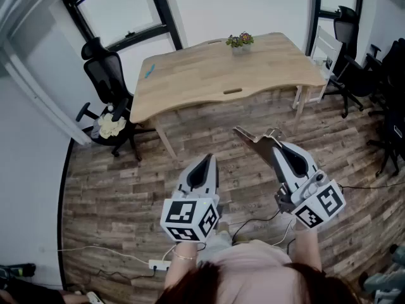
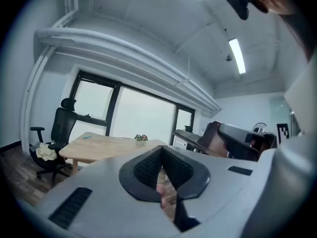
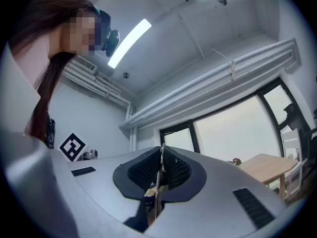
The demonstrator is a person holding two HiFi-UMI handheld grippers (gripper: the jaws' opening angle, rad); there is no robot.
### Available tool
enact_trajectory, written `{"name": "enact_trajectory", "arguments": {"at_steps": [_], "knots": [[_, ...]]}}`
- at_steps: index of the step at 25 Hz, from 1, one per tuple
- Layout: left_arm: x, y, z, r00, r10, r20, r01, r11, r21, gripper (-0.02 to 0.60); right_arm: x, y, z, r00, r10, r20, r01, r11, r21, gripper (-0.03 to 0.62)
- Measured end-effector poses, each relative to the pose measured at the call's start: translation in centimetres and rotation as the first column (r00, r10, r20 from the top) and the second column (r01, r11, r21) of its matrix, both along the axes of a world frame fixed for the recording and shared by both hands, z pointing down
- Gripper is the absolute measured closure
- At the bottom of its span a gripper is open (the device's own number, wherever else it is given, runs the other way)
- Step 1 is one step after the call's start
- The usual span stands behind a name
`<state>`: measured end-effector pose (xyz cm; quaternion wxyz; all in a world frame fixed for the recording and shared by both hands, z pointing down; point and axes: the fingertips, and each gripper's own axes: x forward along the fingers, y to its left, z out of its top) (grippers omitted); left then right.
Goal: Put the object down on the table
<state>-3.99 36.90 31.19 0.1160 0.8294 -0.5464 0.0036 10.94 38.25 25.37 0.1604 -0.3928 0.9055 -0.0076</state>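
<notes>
A thin brown board (image 1: 250, 137) sticks out forward and to the left from my right gripper (image 1: 273, 143), held in the air above the wood floor. In the right gripper view the pads of this gripper (image 3: 161, 155) press on the board's edge (image 3: 157, 185). The left gripper view shows the board (image 2: 195, 139) to its right. My left gripper (image 1: 209, 160) hangs beside it, shut, with nothing between its pads (image 2: 148, 165). The wooden table (image 1: 221, 68) stands well ahead of both grippers.
A small potted plant (image 1: 240, 40) and a blue item (image 1: 150, 71) sit on the table. A black office chair (image 1: 104, 75) is at its left, a white chair (image 1: 326, 49) and dark chairs (image 1: 380, 68) at its right. A power strip (image 1: 161, 265) and cables lie near my feet.
</notes>
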Motion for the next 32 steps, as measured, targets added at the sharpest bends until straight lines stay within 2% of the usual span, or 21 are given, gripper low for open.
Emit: {"name": "enact_trajectory", "arguments": {"at_steps": [9, 15, 24, 32], "knots": [[2.1, 0.3, 0.4, 1.000, -0.013, 0.009, 0.013, 1.000, -0.004, 0.580, 2.1, 0.1, 0.6, 1.000, -0.015, 0.010, 0.015, 1.000, 0.002, 0.577], [2.1, -0.9, 0.4, 1.000, -0.017, 0.011, 0.017, 1.000, -0.005, 0.580, 2.3, -1.4, 0.8, 0.999, -0.017, 0.033, 0.018, 1.000, -0.009, 0.577], [1.9, -4.4, 1.2, 1.000, 0.016, 0.006, -0.016, 1.000, 0.011, 0.580, 2.0, -4.4, 2.0, 0.999, 0.006, 0.048, -0.005, 1.000, -0.013, 0.577], [1.2, -11.2, 0.6, 0.999, 0.050, -0.001, -0.050, 0.999, 0.003, 0.580, 0.9, -11.0, 1.3, 0.998, 0.029, 0.047, -0.028, 0.999, -0.031, 0.577]]}}
